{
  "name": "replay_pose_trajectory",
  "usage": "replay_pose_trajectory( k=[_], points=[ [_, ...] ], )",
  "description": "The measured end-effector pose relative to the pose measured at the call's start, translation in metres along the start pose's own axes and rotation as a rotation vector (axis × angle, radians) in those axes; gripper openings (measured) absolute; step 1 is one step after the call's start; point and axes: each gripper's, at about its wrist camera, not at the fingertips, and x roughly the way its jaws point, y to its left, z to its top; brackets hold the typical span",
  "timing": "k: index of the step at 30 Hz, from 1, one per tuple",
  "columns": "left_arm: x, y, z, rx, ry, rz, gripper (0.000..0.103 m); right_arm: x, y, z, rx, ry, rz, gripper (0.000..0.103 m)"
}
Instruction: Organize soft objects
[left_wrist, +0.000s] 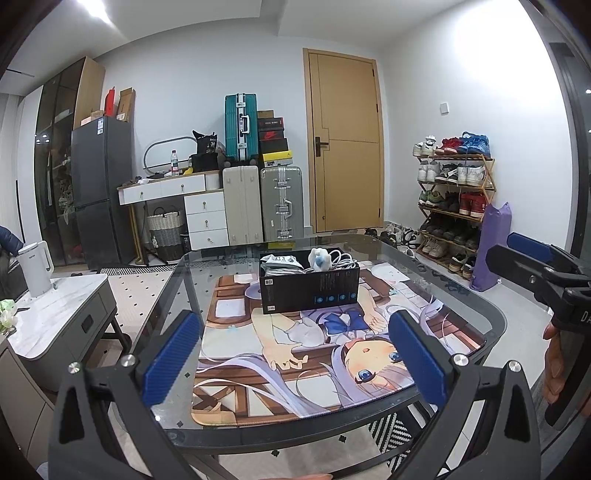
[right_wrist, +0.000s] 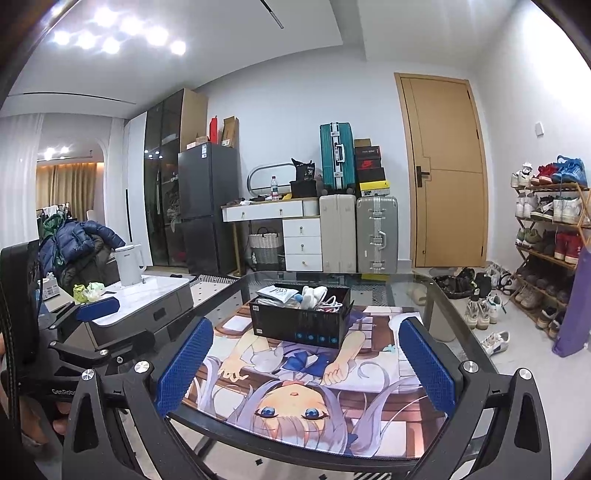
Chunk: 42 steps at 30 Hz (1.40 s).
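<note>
Both my grippers, left (left_wrist: 293, 356) and right (right_wrist: 304, 363), hang spread and empty over the near edge of the glass table (left_wrist: 491, 314). The soft things sit well ahead in the black box (left_wrist: 309, 290) on the mat (left_wrist: 295, 376), so I judge the sorting done or paused; any next reach goes forward. The box's contents are tangled and hard to tell apart.

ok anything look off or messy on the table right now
Mostly tidy. The black box sits on the printed mat, and a white cable loops loosely above its rim beside a white plush. Nothing has spilled onto the glass table. Both tongs are open and empty.
</note>
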Motion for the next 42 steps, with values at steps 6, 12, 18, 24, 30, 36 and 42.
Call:
replay_pose_trajectory(
  k=[6, 12, 18, 24, 30, 36, 42],
  points=[
    [0.0007, 0.0001, -0.0001, 0.001, 0.005, -0.001, 0.103, -0.0001, 0.0011, 0.0003, 0.000, 0.002, -0.001, 0.102],
    [0.0019, -0.0013, -0.0016, 0.008, 0.010, -0.004, 0.103, 0.0000, 0.0000, 0.0002, 0.008, 0.006, 0.003, 0.102],
    [0.0027, -0.0007, -0.0022, 0.007, 0.014, -0.001, 0.103, -0.0001, -0.0004, 0.0002, 0.005, 0.007, 0.004, 0.102],
    [0.0026, -0.0006, -0.0021, 0.006, 0.013, 0.000, 0.103, -0.0005, -0.0004, 0.0002, 0.007, 0.005, 0.004, 0.102],
    [0.0028, -0.0002, -0.0022, 0.003, 0.014, 0.000, 0.103, -0.0005, -0.0006, 0.0001, 0.010, 0.007, 0.002, 0.102],
    [0.0028, 0.0001, -0.0020, 0.003, 0.015, 0.000, 0.103, -0.0007, -0.0020, -0.0001, 0.011, 0.011, 0.005, 0.102],
    [0.0029, 0.0003, -0.0024, 0.002, 0.016, 0.001, 0.103, 0.0002, -0.0025, -0.0013, 0.012, 0.014, 0.007, 0.102]
  ],
)
